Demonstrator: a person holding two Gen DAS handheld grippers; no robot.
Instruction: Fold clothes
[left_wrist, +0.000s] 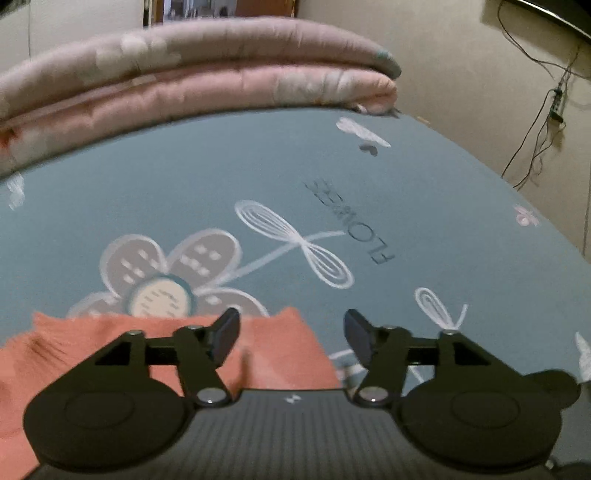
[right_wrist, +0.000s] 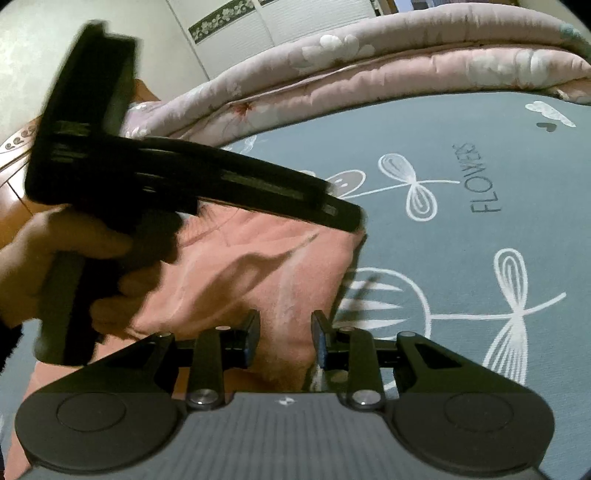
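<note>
Left gripper (left_wrist: 291, 334) is spread wide, nothing in it, just above the pink shirt (left_wrist: 280, 354) on the bed (left_wrist: 424, 184). Right gripper (right_wrist: 285, 338) is released too, over that shirt.

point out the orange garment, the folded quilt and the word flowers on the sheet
orange garment (right_wrist: 258, 266): right wrist view, on its creased middle
folded quilt (left_wrist: 207, 70): left wrist view, on the front of the pink stack
word flowers (right_wrist: 485, 179): right wrist view, on the middle letters, printed on the blue sheet
</note>
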